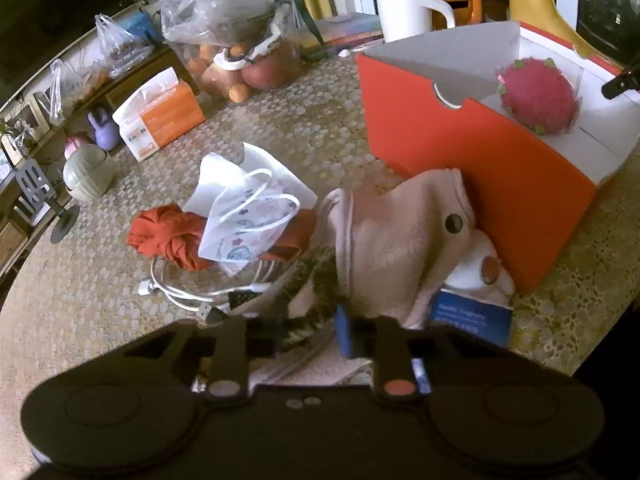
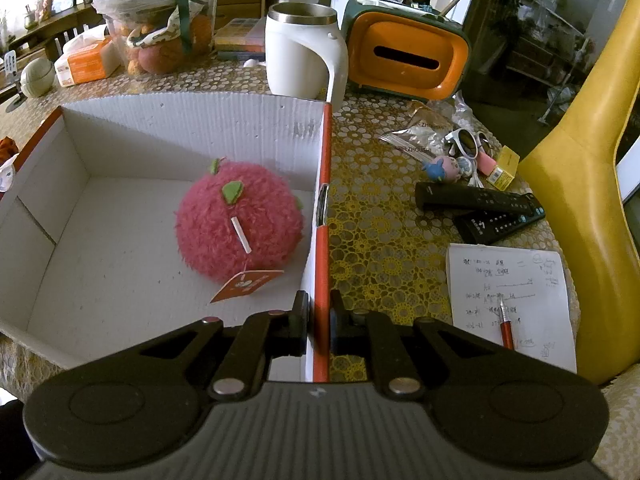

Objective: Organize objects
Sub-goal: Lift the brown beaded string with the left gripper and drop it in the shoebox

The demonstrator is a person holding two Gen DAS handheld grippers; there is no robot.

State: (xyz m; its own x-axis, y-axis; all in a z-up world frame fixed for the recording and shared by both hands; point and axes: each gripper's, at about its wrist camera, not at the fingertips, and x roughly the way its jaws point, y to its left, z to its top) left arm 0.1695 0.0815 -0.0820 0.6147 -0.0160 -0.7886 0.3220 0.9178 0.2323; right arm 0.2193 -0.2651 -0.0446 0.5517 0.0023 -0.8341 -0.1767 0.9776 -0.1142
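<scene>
Table (image 2: pixel 372 240) under a yellow lace-patterned cover, sunlit, with shelves and potted plants behind. On it, an orange cardboard box (image 2: pixel 323 184), white inside, the landmark here. Inside the box: pink plush dragon fruit (image 2: pixel 240 222) with an orange tag. Behind the box: white mug (image 2: pixel 300 56), orange tissue holder (image 2: pixel 406 60), bag of fruit (image 1: pixel 236 40). Right of the box: yellow chair (image 2: pixel 580 200), handwritten sheet (image 2: pixel 512 300), two black remotes (image 2: pixel 492 210). Left of the box, touching its wall: beige plush toy (image 1: pixel 400 236), then red cloth (image 1: pixel 168 236), face mask (image 1: pixel 248 220), white cable (image 1: pixel 188 292). Right gripper (image 2: pixel 319 320) clamped on the box's right wall. Left gripper (image 1: pixel 308 336) narrowed around a mottled strap (image 1: pixel 308 280); contact not discernible.
</scene>
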